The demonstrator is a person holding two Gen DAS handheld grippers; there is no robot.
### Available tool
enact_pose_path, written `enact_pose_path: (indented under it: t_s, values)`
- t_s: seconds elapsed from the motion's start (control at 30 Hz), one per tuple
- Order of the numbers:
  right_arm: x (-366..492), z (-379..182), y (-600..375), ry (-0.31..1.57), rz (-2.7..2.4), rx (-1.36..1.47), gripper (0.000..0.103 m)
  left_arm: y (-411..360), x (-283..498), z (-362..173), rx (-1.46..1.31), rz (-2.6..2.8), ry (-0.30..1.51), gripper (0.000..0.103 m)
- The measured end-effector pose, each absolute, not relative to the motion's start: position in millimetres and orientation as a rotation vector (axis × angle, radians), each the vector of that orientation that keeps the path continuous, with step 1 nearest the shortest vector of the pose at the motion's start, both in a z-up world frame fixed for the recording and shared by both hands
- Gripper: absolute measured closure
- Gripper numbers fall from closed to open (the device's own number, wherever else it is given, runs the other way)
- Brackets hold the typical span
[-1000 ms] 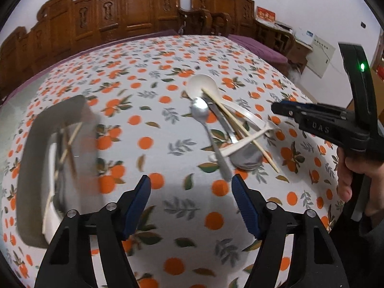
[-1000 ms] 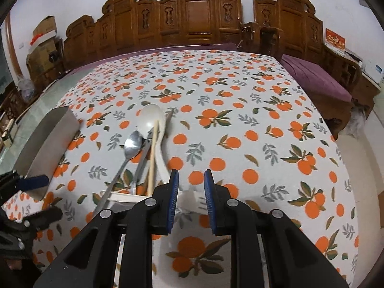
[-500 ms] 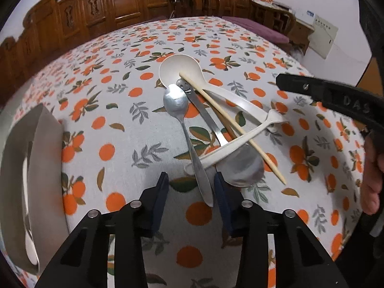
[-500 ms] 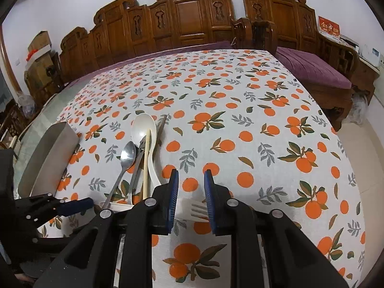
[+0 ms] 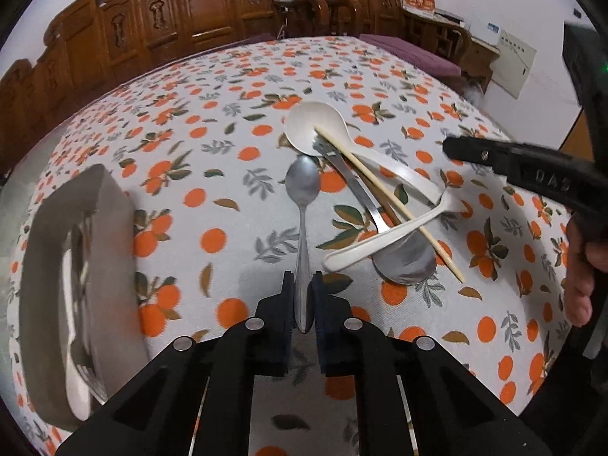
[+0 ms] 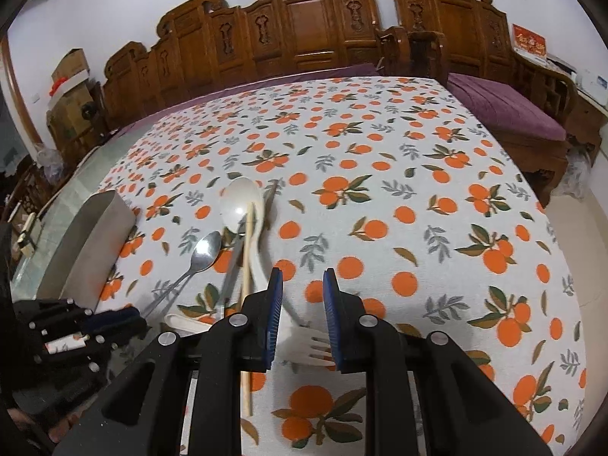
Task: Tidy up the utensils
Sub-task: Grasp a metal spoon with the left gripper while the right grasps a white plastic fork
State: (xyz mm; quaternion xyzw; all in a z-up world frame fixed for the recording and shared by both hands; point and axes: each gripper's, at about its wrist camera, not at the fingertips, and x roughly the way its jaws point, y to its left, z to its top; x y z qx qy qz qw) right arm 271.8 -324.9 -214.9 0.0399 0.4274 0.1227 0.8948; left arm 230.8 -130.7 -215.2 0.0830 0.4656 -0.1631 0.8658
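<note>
Lying on the orange-print tablecloth [image 5: 235,121], the metal spoon [image 5: 303,205] has its handle end right between the left gripper [image 5: 303,296] pads, jaws closing in on it and about touching. Gripper's tilted steeply down. At 2 o'clock from it sits the pile: white ladle [image 5: 342,140], chopstick [image 5: 387,201], white plastic fork [image 6: 307,345]. Grey tray [image 5: 114,228] at 9 o'clock, contents blurry. Right gripper [image 6: 303,319] hangs partly open over the fork, gripping nothing; its hand [image 5: 581,266] is cut off.

Even indoor light, soft shadows — fisheye-bent edges, slight blur at left.
</note>
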Motion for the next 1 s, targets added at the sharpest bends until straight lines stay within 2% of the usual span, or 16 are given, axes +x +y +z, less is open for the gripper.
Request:
enact_pose_path:
  t_s: [0.3, 0.33, 0.37, 0.43, 0.57, 1.0]
  values:
    - [262.2, -211.5, -333.2, 0.882, 0.228, 0.033, 0.079, -111.4, 220.2, -207.7, 0.140, -0.354, 0.932, 0.095]
    - [260.7, -209.8, -338.7, 0.874, 0.216, 0.041, 0.077, -110.9, 219.5, -208.2, 0.139, -0.356, 0.931, 0.095]
    - [259.2, -208.7, -343.8, 0.868, 0.205, 0.047, 0.070, -110.3, 218.9, -208.4, 0.140, -0.361, 0.928, 0.095]
    - [256.2, -207.4, -352.6, 0.861, 0.189, 0.057, 0.067, -108.3, 217.8, -206.9, 0.134, -0.371, 0.922, 0.095]
    - [254.0, -212.5, -350.3, 0.877, 0.219, 0.053, 0.067, -105.6, 215.1, -205.4, 0.130, -0.386, 0.916, 0.095]
    - [234.9, -237.0, -302.6, 0.955, 0.260, -0.206, 0.067, -95.4, 212.1, -202.2, 0.111, -0.383, 0.906, 0.095]
